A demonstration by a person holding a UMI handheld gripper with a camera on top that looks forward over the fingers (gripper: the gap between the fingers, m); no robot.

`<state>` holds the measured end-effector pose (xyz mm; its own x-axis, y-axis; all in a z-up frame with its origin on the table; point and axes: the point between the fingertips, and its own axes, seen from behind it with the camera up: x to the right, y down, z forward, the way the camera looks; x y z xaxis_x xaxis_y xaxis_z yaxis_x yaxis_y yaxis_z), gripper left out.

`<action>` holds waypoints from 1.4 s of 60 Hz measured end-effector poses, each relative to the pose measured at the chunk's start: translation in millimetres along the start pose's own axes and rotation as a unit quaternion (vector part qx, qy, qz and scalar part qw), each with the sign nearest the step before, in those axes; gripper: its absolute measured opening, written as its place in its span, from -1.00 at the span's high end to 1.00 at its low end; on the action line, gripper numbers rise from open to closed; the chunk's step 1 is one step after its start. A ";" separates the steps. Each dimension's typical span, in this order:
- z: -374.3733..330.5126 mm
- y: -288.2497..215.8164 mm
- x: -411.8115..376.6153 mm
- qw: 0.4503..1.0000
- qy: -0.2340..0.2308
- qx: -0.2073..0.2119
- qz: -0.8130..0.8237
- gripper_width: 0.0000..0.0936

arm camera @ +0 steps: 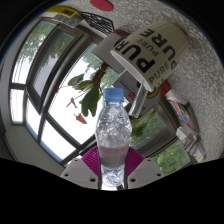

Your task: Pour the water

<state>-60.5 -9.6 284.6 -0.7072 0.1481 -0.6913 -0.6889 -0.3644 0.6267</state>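
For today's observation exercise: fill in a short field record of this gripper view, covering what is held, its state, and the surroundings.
held object: clear water bottle, blue cap on
bottle pose: upright
gripper: both fingers press the bottle's lower body
bottle contents: cannot tell
behind bottle: green plant, large windows
above: white sign with dark letters
pouring: not yet begun

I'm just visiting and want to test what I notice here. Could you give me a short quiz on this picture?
1. True or false: the bottle has a red cap.
2. Where is the bottle relative to the gripper fingers? A) between them B) far beyond them C) lying beside them
3. Fill in: the large letters on the white paper cup above the bottle read ____.

Key: 1 false, the cap is blue; 2 A; 3 PURE.
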 end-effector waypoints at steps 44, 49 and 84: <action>-6.3 -149.7 -189.8 0.457 0.100 0.025 -0.884 0.40; -20.7 -211.8 -163.3 0.409 0.157 0.011 -0.899 0.40; -76.8 -371.1 -72.5 0.366 0.313 -0.035 -0.875 -0.59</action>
<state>258.6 44.3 74.5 0.9994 -0.0205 0.0281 0.0223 -0.2417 -0.9701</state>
